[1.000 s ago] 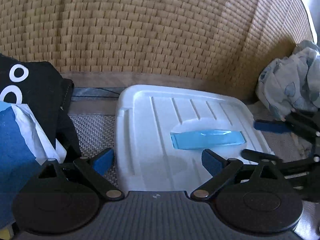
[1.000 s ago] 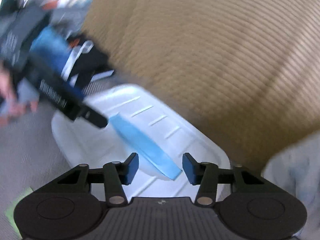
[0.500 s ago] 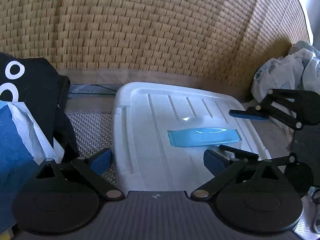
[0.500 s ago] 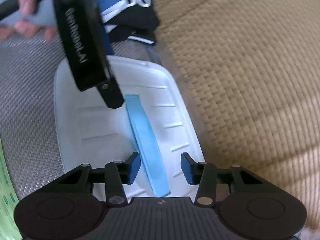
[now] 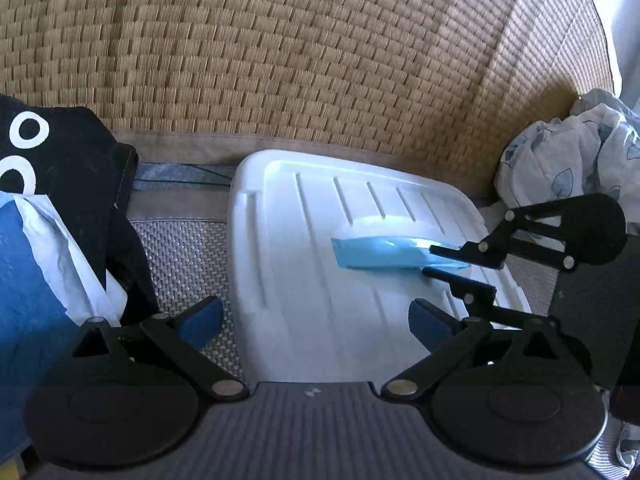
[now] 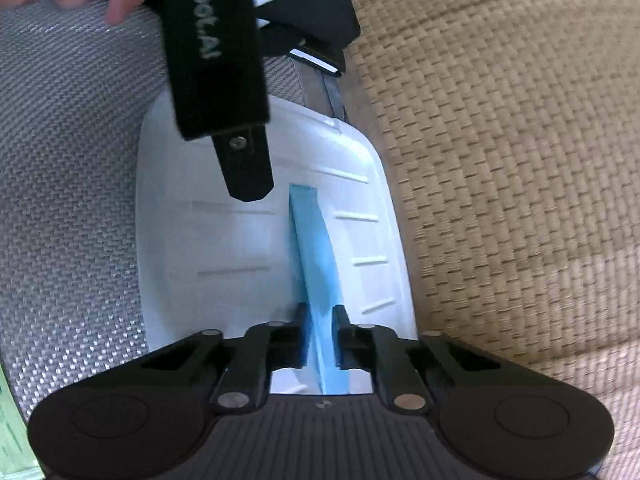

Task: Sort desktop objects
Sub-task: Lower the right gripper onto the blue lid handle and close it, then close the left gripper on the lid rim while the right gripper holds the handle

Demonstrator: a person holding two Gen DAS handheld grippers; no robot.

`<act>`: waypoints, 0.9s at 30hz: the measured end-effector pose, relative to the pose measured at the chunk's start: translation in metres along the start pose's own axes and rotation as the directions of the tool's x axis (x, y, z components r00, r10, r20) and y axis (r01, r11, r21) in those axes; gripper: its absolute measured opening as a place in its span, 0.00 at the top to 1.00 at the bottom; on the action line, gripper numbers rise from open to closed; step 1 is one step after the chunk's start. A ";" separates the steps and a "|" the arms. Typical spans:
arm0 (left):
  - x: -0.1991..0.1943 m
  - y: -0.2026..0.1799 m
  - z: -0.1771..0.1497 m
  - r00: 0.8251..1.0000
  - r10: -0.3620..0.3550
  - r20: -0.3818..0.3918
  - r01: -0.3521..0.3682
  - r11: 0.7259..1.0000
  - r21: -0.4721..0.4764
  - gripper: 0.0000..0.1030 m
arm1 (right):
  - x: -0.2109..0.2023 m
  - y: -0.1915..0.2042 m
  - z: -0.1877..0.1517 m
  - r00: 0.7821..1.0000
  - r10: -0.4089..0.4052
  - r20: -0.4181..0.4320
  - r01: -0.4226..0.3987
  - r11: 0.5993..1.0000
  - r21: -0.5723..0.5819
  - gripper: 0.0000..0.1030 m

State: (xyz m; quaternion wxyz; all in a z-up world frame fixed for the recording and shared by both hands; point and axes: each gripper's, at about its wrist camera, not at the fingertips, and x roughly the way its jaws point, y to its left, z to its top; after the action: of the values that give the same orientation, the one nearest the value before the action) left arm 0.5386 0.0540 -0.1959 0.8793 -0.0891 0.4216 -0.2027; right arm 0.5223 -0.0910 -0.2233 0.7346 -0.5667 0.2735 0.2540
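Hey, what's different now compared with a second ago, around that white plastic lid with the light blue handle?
The right gripper rolled to line up with the light blue handle, came down over its end and closed on it; a second ago its jaws stood open above it. The left gripper stayed open and in place, and the white plastic lid has not shifted on the grey woven mat.

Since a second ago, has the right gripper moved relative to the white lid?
Yes. In the left wrist view the right gripper has come in from the lid's right edge onto the blue handle, and it is now shut on the handle's end.
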 end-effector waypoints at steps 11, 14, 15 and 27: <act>-0.002 0.003 -0.002 0.998 -0.058 0.008 0.058 0.998 -0.001 0.00 | -0.006 0.001 -0.007 1.000 -0.024 -0.007 0.024 1.000 0.020 0.96; -0.005 0.006 -0.003 0.994 -0.109 0.017 0.109 0.994 -0.020 0.00 | -0.012 -0.002 -0.012 1.000 -0.029 -0.002 0.029 0.999 0.039 0.96; -0.007 0.007 -0.003 0.991 -0.131 0.019 0.131 0.991 -0.027 0.00 | -0.015 -0.003 -0.014 0.999 -0.035 0.001 0.034 0.998 0.045 0.97; -0.038 0.000 -0.007 0.978 -0.196 0.072 0.191 0.979 0.065 0.00 | -0.044 -0.011 -0.018 0.993 -0.121 0.007 0.121 0.993 0.012 1.00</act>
State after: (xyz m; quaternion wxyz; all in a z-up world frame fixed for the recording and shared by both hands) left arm 0.5115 0.0708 -0.1736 0.8735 -0.1121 0.3701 -0.2959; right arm 0.4959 -0.1141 -0.1889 0.7529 -0.5769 0.2373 0.2096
